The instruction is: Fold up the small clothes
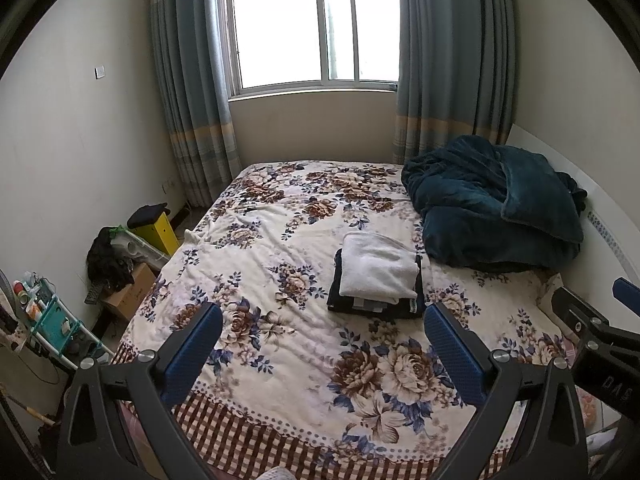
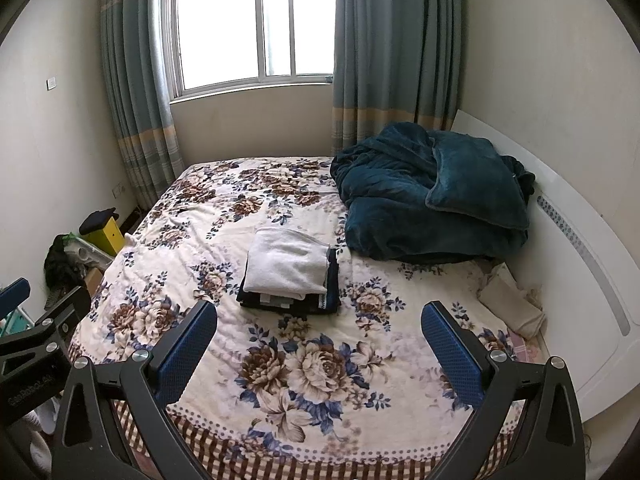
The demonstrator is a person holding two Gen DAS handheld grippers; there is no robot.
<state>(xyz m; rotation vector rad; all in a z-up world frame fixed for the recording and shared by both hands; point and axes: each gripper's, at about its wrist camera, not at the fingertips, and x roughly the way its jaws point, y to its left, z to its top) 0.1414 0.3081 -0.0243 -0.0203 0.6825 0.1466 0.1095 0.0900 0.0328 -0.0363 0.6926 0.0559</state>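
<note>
Stack of folded clothes [image 1: 376, 276] lies far ahead; my left gripper [image 1: 324, 344] nearer, right gripper [image 2: 320, 340] too, both wide, empty.

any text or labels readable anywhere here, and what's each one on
Embossed lettering on the left hand-held gripper body, seen from the right wrist view: too faint to read.
Raised characters on the right hand-held gripper body: upside down, not legible.
Bottles on the teal rack: labels too small.
</note>
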